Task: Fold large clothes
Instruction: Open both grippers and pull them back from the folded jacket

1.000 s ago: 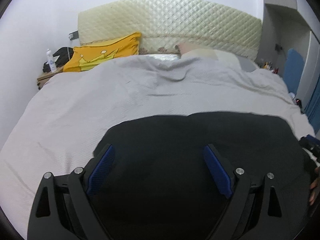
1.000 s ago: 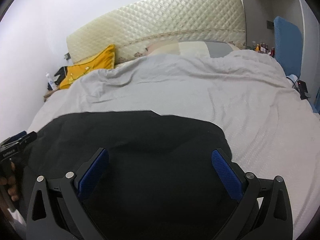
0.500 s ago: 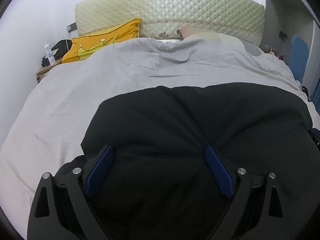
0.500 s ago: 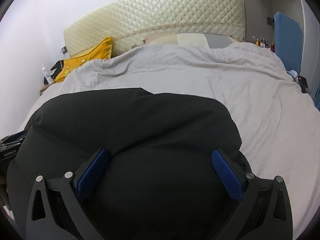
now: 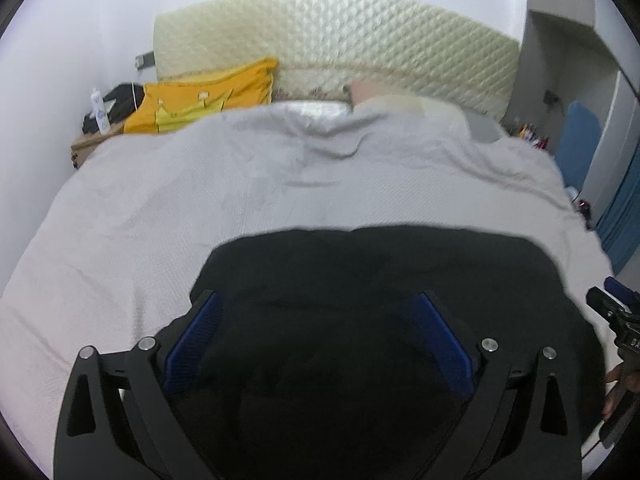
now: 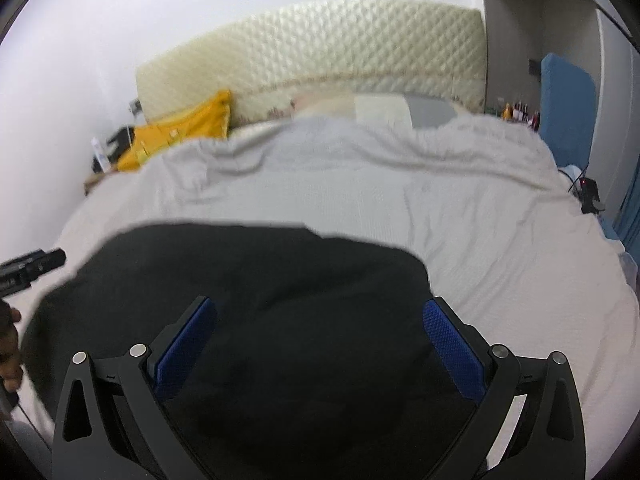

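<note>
Black garment [image 5: 360, 300] is lying spread on the pale grey bedspread [image 5: 200, 200], at the near end of the bed, well apart from the quilted cream headboard [image 5: 332, 36] that I am taking as landmark. Its far edge is running roughly parallel to the headboard. I am holding the left gripper [image 5: 316, 336] over the garment's near part; its jaws are opening, blue pads [image 5: 192, 340] wide apart, dark cloth lying below them, neither pad pressing on it. My right gripper [image 6: 320, 340] is likewise hanging over the garment with jaws spread wide and nothing pinched. In the left wrist view the right gripper's black body is showing at the garment's right edge, with fingers of my hand [image 5: 612, 392] beneath it. Against the headboard's left part a yellow pillow [image 5: 200, 100] is leaning. Left of that pillow, a white bottle [image 5: 99, 111] is standing on a wooden bedside table [image 5: 86, 146]. Both views are slightly blurred.
</note>
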Demonstrator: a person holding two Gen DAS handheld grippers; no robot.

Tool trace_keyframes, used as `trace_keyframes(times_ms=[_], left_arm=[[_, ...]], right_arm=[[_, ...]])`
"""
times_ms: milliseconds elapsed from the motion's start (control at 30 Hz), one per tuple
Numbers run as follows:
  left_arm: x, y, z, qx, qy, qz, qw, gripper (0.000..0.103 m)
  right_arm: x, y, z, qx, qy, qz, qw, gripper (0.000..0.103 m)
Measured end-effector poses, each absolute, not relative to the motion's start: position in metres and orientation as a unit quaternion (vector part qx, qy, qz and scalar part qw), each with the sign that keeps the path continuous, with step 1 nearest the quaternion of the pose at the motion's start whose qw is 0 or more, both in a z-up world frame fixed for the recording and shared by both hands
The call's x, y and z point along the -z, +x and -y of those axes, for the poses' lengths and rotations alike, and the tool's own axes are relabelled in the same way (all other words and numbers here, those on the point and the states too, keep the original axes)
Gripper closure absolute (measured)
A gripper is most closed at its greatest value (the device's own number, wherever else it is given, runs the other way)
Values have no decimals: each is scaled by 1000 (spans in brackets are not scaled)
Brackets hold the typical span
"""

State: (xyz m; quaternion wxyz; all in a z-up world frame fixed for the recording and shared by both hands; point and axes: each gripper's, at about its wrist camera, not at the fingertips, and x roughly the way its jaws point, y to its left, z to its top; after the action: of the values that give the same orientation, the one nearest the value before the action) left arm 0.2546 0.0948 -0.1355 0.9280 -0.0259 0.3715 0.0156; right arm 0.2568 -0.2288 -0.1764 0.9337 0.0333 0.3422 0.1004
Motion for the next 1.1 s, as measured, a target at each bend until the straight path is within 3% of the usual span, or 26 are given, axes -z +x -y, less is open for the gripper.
trace_keyframes(times_ms=[333, 533, 800, 1100], left_arm=[[15, 168, -65, 25, -28, -315, 948, 5], [-39, 109, -60, 45, -33, -277, 959, 2], [-69, 41, -60, 62, -24, -235, 970, 0], [-66, -16, -67, 81, -32, -219, 972, 0]], right_arm=[[30, 168, 230, -108, 60, -239, 963, 0], [-28, 102, 222, -118, 57, -190, 973, 0], [-63, 15, 216, -128, 48, -122, 983, 0], [-55, -46, 212, -123, 51, -109, 985, 0]])
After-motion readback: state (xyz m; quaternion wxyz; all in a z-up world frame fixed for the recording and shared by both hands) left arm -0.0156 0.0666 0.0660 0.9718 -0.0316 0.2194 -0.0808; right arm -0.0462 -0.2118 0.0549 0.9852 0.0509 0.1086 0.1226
